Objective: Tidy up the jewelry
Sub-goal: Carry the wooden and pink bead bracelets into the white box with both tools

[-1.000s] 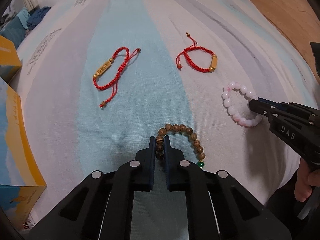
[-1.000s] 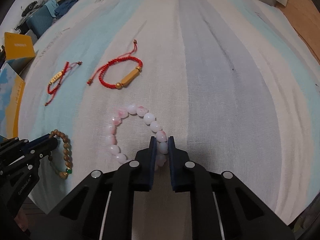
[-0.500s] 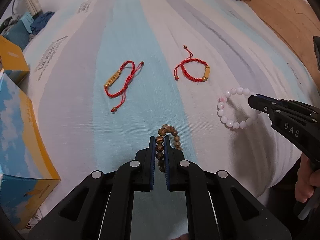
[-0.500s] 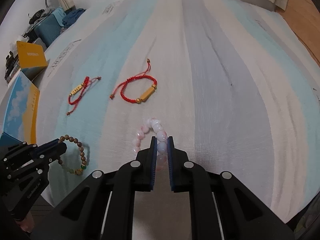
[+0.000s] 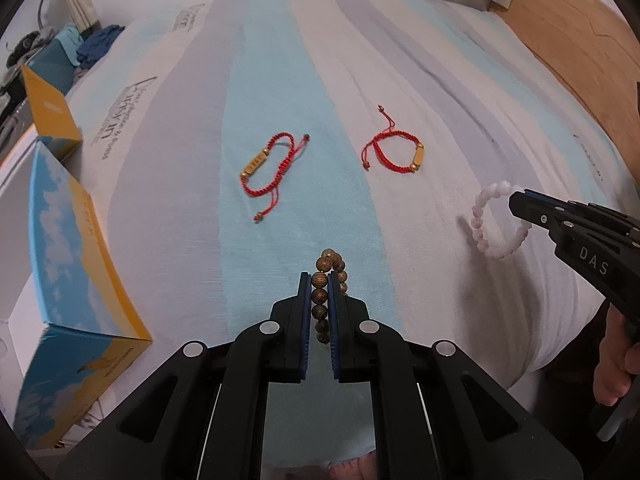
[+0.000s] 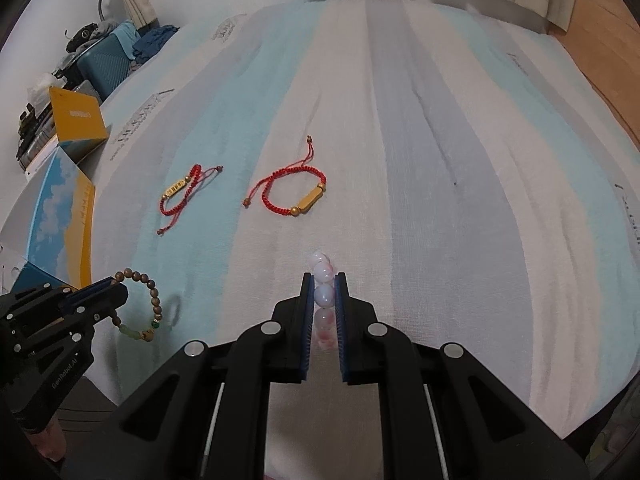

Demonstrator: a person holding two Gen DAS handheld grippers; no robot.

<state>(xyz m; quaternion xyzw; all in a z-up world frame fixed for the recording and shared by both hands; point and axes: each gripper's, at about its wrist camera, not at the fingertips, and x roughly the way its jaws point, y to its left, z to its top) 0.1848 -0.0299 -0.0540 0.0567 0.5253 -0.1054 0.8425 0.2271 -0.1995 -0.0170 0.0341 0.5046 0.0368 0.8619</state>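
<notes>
My left gripper (image 5: pixel 319 280) is shut on a brown wooden bead bracelet (image 5: pixel 320 295) and holds it above the striped bedsheet; from the right wrist view the bracelet (image 6: pixel 154 304) hangs from the left gripper (image 6: pixel 116 290). My right gripper (image 6: pixel 323 280) is shut on a pale pink bead bracelet (image 6: pixel 323 294), also lifted; from the left wrist view it (image 5: pixel 480 220) dangles at the right gripper (image 5: pixel 518 202). Two red cord bracelets with gold bars lie flat on the sheet, one on the left (image 5: pixel 266 166) and one on the right (image 5: pixel 396 152).
A blue and yellow box (image 5: pixel 60 280) stands at the bed's left edge, a smaller yellow box (image 5: pixel 48 112) behind it. A teal suitcase with clothes (image 6: pixel 106 60) stands beyond the bed. Wooden floor (image 5: pixel 568 28) lies to the right.
Both grippers have risen and pulled back, lifting the wooden bracelet and the pink bracelet off the sheet. The two red bracelets have not moved.
</notes>
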